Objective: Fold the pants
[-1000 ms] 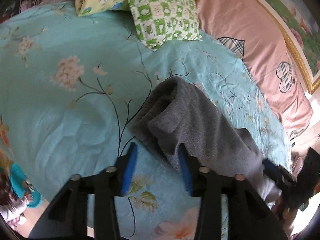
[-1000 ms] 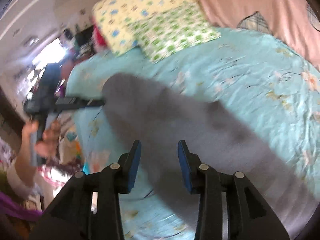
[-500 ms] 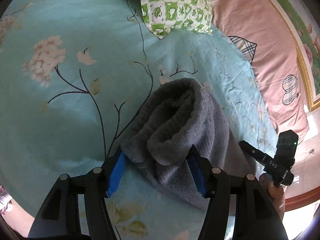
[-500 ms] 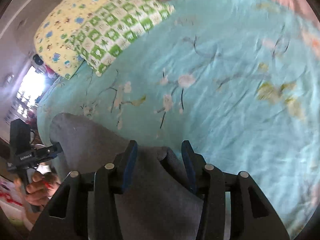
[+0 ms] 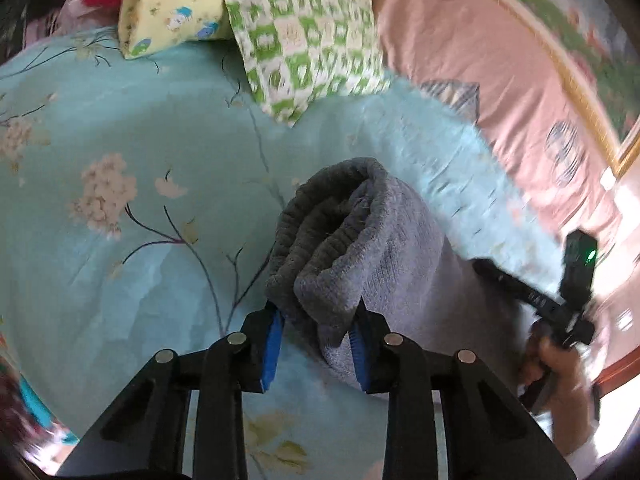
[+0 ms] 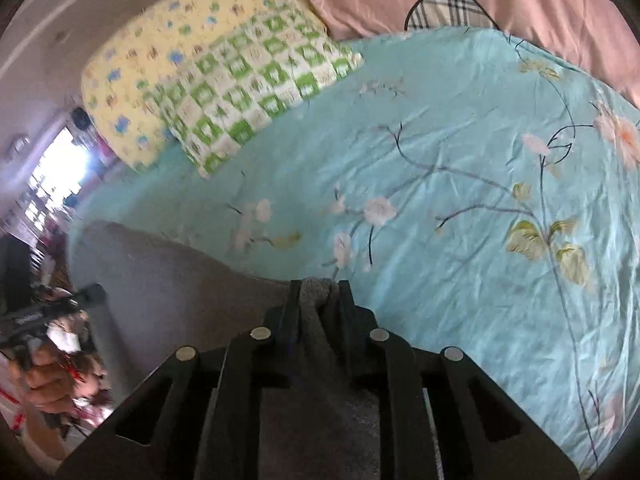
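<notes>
We note the grey pants (image 5: 384, 240) lying on the bed (image 5: 120, 280), long axis spanning both grips: left hand-held gripper (image 5: 316, 344) closing on the waistband roll, right hand-held gripper (image 6: 318, 300) closing, pinching a fold.

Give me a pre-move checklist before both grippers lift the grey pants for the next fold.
1. Right gripper on the grey pants: ok, jaws closing with a bunched edge pinched between them.
2. Left gripper on the pants: ok, jaws closing around the thick rolled end; a firm pinch cannot be told.
3. Both grips on the same garment: ok.
4. Bedspread caught in either grip: cannot tell.
5. Bare bedspread ahead of the pants for the fold: ok.
6. Green checked pillow apart from the pants: ok.
</notes>
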The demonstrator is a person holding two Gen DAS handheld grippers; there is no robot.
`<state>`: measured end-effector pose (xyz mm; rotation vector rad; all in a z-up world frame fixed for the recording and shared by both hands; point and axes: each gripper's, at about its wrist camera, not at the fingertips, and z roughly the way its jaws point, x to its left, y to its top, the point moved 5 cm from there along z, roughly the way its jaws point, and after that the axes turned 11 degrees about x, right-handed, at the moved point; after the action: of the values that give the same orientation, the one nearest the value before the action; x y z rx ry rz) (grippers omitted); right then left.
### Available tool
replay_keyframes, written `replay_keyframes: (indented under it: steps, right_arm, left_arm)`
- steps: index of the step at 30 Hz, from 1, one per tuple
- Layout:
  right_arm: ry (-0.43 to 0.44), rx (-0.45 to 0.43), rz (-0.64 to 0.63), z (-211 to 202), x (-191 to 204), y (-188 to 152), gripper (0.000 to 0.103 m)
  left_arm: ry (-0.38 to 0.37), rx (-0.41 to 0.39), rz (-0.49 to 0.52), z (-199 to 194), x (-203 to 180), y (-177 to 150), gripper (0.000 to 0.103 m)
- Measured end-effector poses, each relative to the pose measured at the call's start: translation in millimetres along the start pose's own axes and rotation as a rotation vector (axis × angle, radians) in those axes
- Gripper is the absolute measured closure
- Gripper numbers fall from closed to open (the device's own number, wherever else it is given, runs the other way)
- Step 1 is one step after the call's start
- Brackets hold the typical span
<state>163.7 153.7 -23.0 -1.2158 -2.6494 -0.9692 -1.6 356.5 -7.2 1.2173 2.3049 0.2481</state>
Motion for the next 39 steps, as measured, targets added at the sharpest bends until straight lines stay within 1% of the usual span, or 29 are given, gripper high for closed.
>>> replay_keyframes:
  steps: [2, 3, 5, 6, 7, 8, 10, 12, 15, 18, 19, 20, 21, 23, 26, 29, 30, 33, 39]
  right_arm:
    - [-0.037, 0.026, 0.003, 17, -2, -5, 0.084]
    - [-0.043, 0.026, 0.008, 20, -3, -6, 0.079]
    - [-0.03, -0.005, 0.028, 13, -5, -9, 0.074]
    - [-0.026, -0.016, 0.037, 7, -4, -11, 0.068]
    - [-0.025, -0.031, 0.042, 0, -4, -12, 0.065]
    - [-0.022, -0.067, 0.047, -15, -3, -15, 0.063]
    - [-0.011, -0.119, 0.06, -41, -3, -24, 0.054]
    - [0.0, -0.164, 0.077, -64, -3, -35, 0.05]
    - [-0.005, -0.206, 0.113, -96, -7, -59, 0.046]
    - [-0.017, -0.229, 0.18, -122, -20, -91, 0.045]
    - [-0.031, -0.233, 0.212, -130, -25, -104, 0.045]
    - [-0.045, -0.235, 0.232, -133, -27, -109, 0.045]
    - [-0.074, -0.241, 0.264, -140, -32, -121, 0.045]
    - [-0.108, -0.252, 0.317, -152, -41, -141, 0.044]
    - [-0.131, -0.265, 0.4, -169, -56, -174, 0.043]
    - [-0.154, -0.281, 0.455, -187, -68, -201, 0.042]
    - [-0.168, -0.291, 0.476, -195, -73, -212, 0.042]
    - [-0.189, -0.305, 0.529, -209, -83, -235, 0.041]
    - [-0.2, -0.343, 0.648, -232, -104, -276, 0.041]
  left_arm:
    - [0.031, 0.018, 0.015, 8, 4, -3, 0.071]
    - [0.034, 0.022, 0.016, 8, 5, -5, 0.07]
    - [0.008, 0.006, 0.003, -3, 6, -7, 0.067]
    - [0.01, -0.004, 0.0, -7, 6, -8, 0.066]
    - [0.02, -0.023, 0.003, -15, 5, -9, 0.066]
    - [0.044, -0.047, 0.013, -24, 3, -9, 0.065]
    - [0.071, -0.088, 0.04, -40, -4, -11, 0.062]
    - [0.061, -0.106, 0.077, -50, -15, -12, 0.058]
    - [0.041, -0.093, 0.158, -51, -42, -16, 0.055]
    - [0.003, -0.065, 0.245, -43, -80, -21, 0.055]
    - [-0.012, -0.056, 0.264, -38, -91, -22, 0.055]
    - [-0.027, -0.046, 0.281, -34, -102, -24, 0.053]
    - [-0.047, -0.03, 0.303, -29, -115, -27, 0.051]
    - [-0.084, 0.0, 0.348, -21, -140, -36, 0.05]
    - [-0.123, 0.054, 0.428, -9, -177, -52, 0.05]
    - [-0.139, 0.085, 0.521, 1, -215, -68, 0.049]
    - [-0.147, 0.096, 0.552, 4, -228, -74, 0.047]
    - [-0.174, 0.138, 0.622, 12, -259, -89, 0.046]
    - [-0.2, 0.2, 0.727, 27, -303, -107, 0.045]
